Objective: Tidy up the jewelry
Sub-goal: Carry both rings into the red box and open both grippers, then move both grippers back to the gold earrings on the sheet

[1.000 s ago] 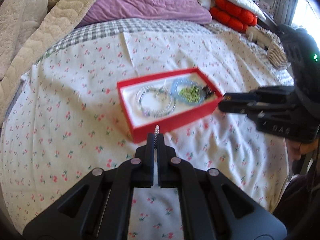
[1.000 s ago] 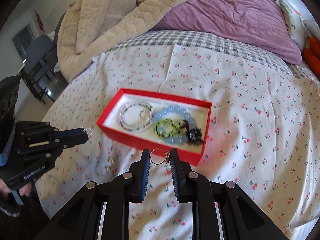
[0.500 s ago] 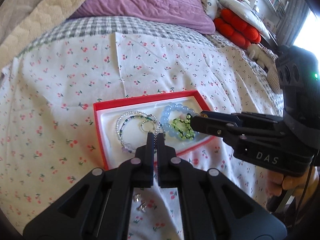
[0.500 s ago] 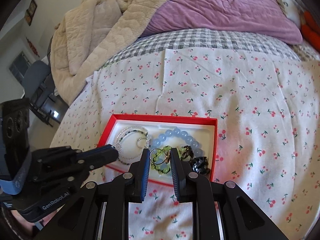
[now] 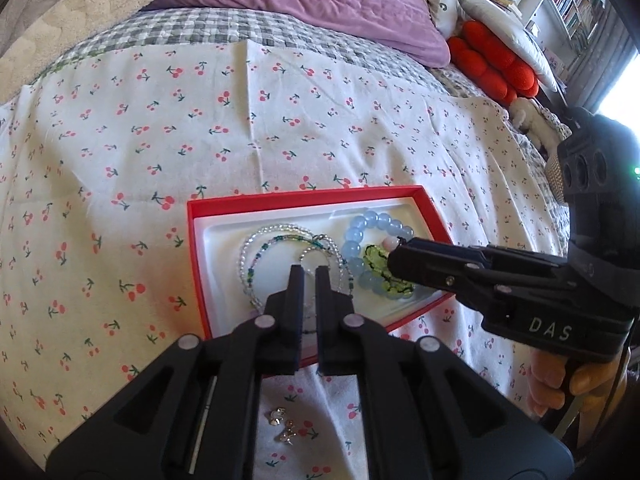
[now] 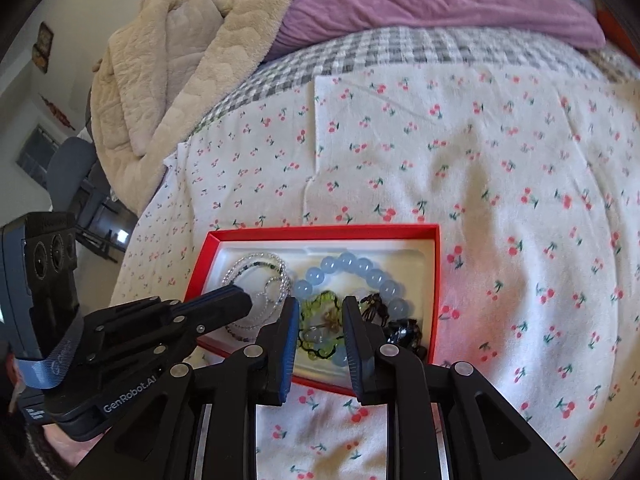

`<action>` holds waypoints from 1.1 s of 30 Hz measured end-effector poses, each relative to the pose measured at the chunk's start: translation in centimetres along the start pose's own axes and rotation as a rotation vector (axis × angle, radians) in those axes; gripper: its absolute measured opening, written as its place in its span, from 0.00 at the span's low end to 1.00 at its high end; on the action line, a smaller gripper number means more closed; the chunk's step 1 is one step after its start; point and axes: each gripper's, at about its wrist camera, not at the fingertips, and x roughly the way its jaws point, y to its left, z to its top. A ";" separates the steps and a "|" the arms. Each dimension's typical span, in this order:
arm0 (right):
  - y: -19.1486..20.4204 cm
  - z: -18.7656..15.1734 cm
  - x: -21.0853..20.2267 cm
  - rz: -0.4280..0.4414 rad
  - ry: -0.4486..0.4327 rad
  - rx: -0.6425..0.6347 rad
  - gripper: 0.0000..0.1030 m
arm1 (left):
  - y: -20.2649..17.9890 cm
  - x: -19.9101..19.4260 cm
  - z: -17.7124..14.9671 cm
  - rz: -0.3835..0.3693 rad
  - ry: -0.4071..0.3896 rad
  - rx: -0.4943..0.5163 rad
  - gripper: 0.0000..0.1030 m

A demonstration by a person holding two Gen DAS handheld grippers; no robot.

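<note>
Two handheld grippers hover over a red jewelry box [image 5: 199, 264] (beaded bracelets inside) on a cherry-print bedspread [image 5: 120, 152]: left gripper [image 5: 308, 276] just opening, right gripper [image 6: 321, 308] parted, both empty.

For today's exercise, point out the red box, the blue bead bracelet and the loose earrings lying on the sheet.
red box [image 5: 198, 276], left wrist view, on its left wall.
blue bead bracelet [image 6: 348, 261], right wrist view, on a far bead.
loose earrings [image 5: 282, 424], left wrist view, on the middle piece.
</note>
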 end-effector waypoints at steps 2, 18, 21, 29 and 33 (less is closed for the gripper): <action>-0.2 0.0 -0.1 0.008 0.011 0.017 0.25 | -0.1 -0.2 0.1 0.002 -0.007 0.006 0.15; 1.9 -1.3 -4.3 -0.051 -0.042 -0.088 0.53 | -0.9 -4.5 -1.3 0.097 -0.040 0.104 0.44; 2.3 -1.8 -4.9 -0.067 -0.044 -0.105 0.56 | -0.8 -5.1 -1.9 0.120 -0.038 0.116 0.56; 3.4 -3.3 -6.4 -0.099 -0.060 -0.143 0.67 | -1.1 -6.6 -3.6 0.204 -0.037 0.161 0.76; 3.8 -4.0 -6.8 -0.112 -0.065 -0.152 0.71 | -0.9 -7.1 -4.4 0.218 -0.023 0.154 0.79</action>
